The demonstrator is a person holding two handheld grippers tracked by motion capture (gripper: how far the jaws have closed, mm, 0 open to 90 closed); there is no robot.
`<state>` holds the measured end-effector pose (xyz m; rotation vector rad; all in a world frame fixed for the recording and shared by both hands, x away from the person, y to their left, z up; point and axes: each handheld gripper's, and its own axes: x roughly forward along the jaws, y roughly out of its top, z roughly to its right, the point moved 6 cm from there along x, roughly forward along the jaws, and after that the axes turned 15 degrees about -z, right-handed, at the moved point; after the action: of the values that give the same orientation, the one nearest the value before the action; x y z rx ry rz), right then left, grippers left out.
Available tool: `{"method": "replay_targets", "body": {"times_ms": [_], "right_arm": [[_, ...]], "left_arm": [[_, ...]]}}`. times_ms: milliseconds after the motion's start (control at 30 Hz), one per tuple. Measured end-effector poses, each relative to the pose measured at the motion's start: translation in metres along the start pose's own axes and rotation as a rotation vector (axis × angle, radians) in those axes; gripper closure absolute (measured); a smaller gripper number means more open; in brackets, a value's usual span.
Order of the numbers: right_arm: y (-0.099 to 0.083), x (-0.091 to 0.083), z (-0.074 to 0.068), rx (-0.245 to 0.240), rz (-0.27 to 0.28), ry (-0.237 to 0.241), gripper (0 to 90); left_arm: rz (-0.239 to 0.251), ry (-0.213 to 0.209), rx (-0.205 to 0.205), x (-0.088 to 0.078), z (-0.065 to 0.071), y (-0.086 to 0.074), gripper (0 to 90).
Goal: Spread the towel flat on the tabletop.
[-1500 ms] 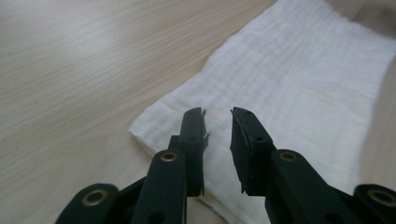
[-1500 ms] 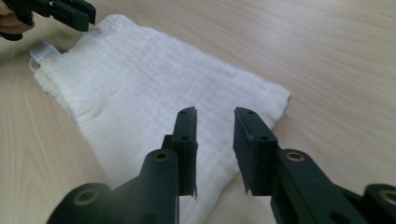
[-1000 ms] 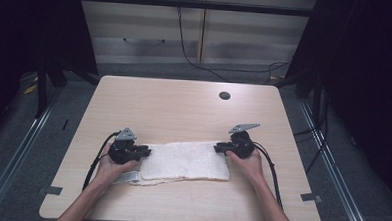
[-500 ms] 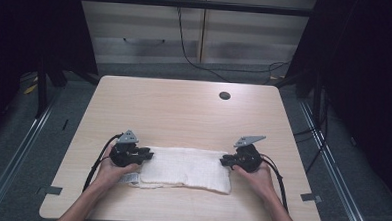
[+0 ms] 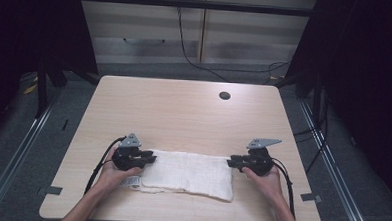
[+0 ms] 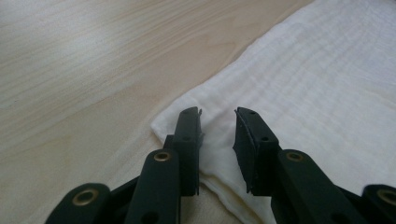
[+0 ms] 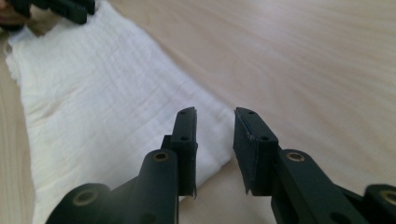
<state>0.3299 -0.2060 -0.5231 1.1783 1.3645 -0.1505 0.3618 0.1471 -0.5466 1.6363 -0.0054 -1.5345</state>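
**Mia:** Since a moment ago, the right gripper (image 5: 235, 162) has slid toward the near edge of the table (image 5: 184, 110), and the right end of the white cloth (image 5: 189, 173) now lies nearer that edge too. The right jaws have just been opening. The left gripper (image 5: 149, 159) is in about the same spot.

**Ben:** Why is the cloth lying like that?

**Mia:** It is folded into a long strip, flat on the table, close to the person. One gripper is at each end. I think that is so both ends can be lifted or folded together.

**Ben:** What are the left fingers (image 6: 189, 135) doing?

**Mia:** They stand a little way apart, over the corner of the cloth (image 6: 317, 93). They sit on the cloth, but they do not pinch it.

**Ben:** And the right ones?

**Mia:** The right gripper (image 7: 215, 140) has the same small gap. The end of the cloth (image 7: 107, 112) lies under its left finger (image 7: 186, 140). Bare wood shows in the gap. Nothing is held there.
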Motion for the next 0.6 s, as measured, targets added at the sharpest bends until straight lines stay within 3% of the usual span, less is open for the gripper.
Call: {"method": "replay_targets", "body": {"times_ms": [233, 300, 467, 600], "right_arm": [[0.008, 0.009, 0.018, 0.026, -0.019, 0.019, 70.1], [0.008, 0.014, 0.018, 0.024, -0.022, 0.033, 69.4], [0.007, 0.023, 0.014, 0.001, -0.056, 0.013, 62.1], [0.005, 0.028, 0.013, -0.014, -0.073, -0.004, 66.6]], "left_arm": [[-0.001, 0.004, 0.004, 0.0, 0.0, 0.0, 70.4], [-0.001, 0.004, 0.006, 0.0, 0.0, 0.0, 70.4], [-0.002, 0.004, 0.005, 0.0, 0.0, 0.0, 70.3], [0.0, 0.004, 0.002, 0.0, 0.0, 0.0, 70.3]]}}
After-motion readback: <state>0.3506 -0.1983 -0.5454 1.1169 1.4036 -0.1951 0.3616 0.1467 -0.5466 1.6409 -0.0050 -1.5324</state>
